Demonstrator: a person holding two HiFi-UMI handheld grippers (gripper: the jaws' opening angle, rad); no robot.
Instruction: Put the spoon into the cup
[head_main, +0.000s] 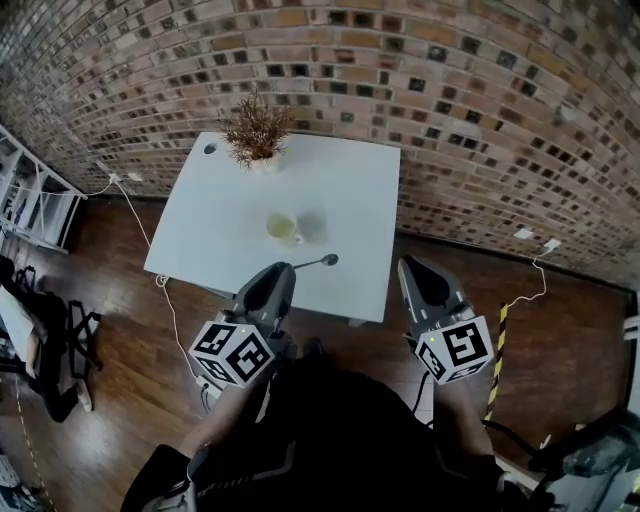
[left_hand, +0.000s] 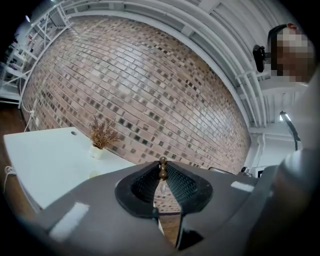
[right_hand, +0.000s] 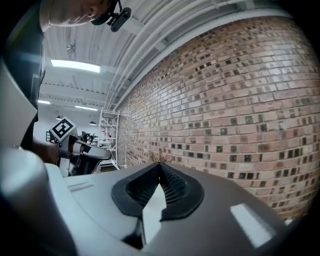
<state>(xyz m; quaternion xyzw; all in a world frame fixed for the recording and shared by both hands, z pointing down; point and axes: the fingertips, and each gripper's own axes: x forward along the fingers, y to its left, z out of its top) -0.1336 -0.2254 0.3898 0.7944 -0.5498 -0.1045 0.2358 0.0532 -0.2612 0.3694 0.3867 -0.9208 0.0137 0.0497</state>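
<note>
- Between the jaws of the left tool (head_main: 284, 270), the spoon (head_main: 322, 262) is pinched at its handle end: probably light, stiff, slippery.
- Beside it, the right tool (right_hand: 160, 167) is pressed together, empty.
- Ahead, the cup (head_main: 283, 228) stands on the surface (head_main: 352, 195).

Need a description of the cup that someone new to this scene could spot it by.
Start at the white table before the brick wall. Near its middle stands the cup, small, pale and squat. The only other thing standing there is the potted dried plant at the far edge, taller and brown-twigged; the spoon is held in the left gripper.
</note>
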